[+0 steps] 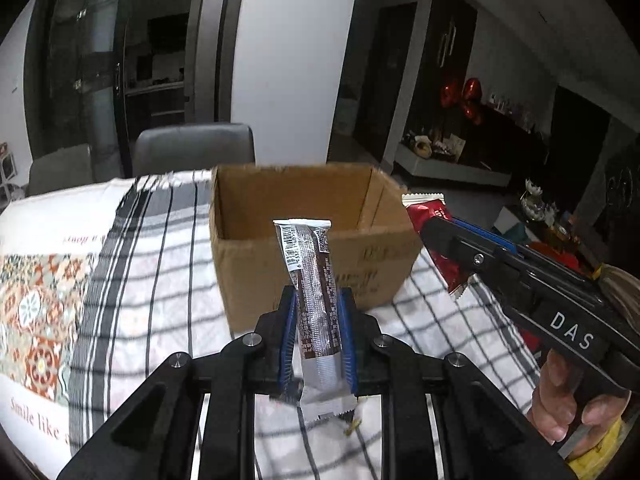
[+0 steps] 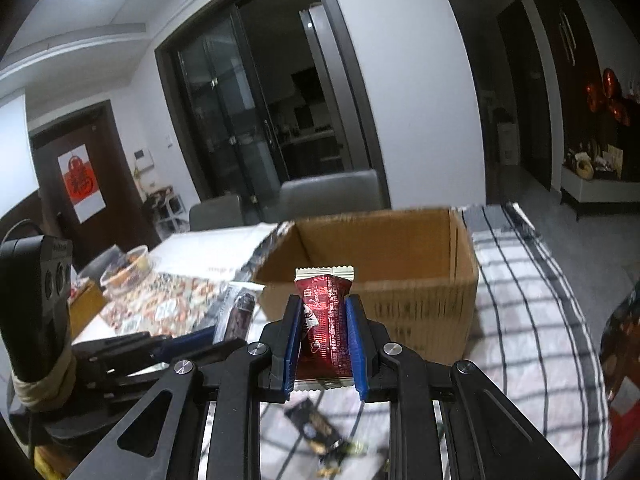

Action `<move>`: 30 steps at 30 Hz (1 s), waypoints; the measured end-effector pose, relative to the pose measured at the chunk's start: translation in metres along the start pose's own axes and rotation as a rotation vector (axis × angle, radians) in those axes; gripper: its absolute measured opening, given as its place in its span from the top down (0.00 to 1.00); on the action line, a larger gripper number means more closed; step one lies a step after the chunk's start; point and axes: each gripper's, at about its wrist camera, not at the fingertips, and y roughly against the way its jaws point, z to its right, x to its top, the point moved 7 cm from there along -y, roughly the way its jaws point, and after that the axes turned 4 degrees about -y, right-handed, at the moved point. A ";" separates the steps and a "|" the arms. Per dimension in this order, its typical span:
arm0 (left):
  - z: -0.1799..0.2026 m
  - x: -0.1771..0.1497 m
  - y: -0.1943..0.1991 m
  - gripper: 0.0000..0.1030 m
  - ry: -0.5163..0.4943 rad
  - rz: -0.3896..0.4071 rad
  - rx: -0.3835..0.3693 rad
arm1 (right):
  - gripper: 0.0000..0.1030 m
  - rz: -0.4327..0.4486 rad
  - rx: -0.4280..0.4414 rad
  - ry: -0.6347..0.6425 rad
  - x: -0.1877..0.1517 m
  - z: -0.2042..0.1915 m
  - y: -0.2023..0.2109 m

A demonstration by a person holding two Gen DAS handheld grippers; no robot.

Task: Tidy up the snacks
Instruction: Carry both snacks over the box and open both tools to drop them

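Left gripper clamps the brown bar, long axis pointing ahead at the box; right gripper clamps the red bar, likewise just short of the box, neither clearly nearer

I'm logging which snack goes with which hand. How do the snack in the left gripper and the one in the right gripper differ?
The brown snack bar in the left gripper is long and narrow, dark brown and white with a barcode; the red snack packet in the right gripper is shorter, wider and glossy red. The bar sticks out far past the fingers; the packet only a little. Both are clamped, pointing at the cardboard box.
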 end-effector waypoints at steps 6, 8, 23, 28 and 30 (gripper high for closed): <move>-0.002 0.039 -0.006 0.81 -0.006 0.049 -0.010 | 0.78 0.029 0.001 -0.002 0.028 0.004 -0.009; -0.002 0.051 -0.010 0.81 -0.011 0.056 -0.020 | 0.78 0.032 0.008 0.000 0.037 0.005 -0.013; -0.020 0.103 -0.059 0.81 -0.037 0.082 -0.011 | 0.78 -0.022 -0.003 0.039 0.057 0.025 -0.064; -0.028 0.106 -0.080 0.80 -0.044 0.054 0.005 | 0.77 -0.062 -0.022 0.047 0.058 0.034 -0.086; -0.035 0.106 -0.088 0.61 -0.050 0.042 0.045 | 0.73 -0.064 -0.047 0.040 0.057 0.040 -0.092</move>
